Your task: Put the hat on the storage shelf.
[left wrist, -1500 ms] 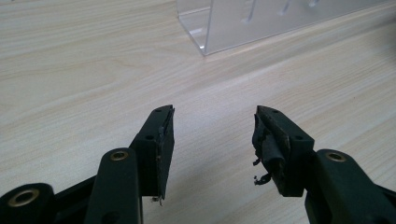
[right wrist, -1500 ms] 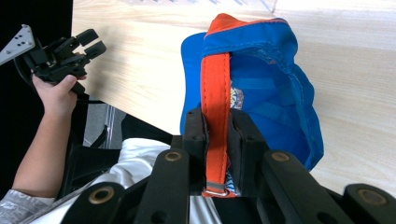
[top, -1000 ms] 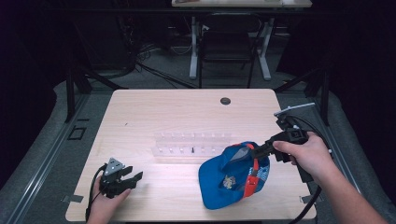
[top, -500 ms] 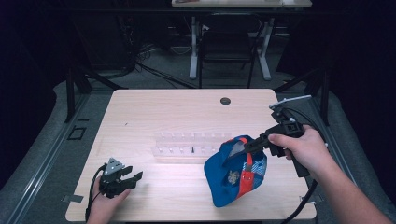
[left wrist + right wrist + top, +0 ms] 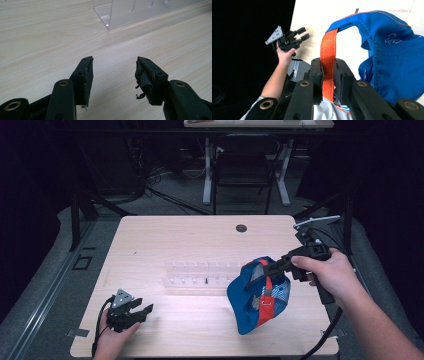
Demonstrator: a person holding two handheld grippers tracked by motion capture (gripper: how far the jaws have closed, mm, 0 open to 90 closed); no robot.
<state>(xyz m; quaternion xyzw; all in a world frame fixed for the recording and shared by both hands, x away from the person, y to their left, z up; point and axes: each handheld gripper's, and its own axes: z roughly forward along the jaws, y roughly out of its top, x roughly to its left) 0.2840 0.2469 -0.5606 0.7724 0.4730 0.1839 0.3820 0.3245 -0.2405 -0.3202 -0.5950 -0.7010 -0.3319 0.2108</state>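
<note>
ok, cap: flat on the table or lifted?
Lifted. The blue cap hangs from its orange strap, which the right gripper pinches between shut jaws; its lower edge looks near the table, contact unclear.

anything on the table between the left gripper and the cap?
Nothing: the high view shows bare wood between the left gripper, resting open on the table, and the blue cap hanging from the right gripper. The clear rack sits farther back.

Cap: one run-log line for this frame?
right tool: shut on cap strap | cap: lifted, hanging | left tool: open, empty, low over table
</note>
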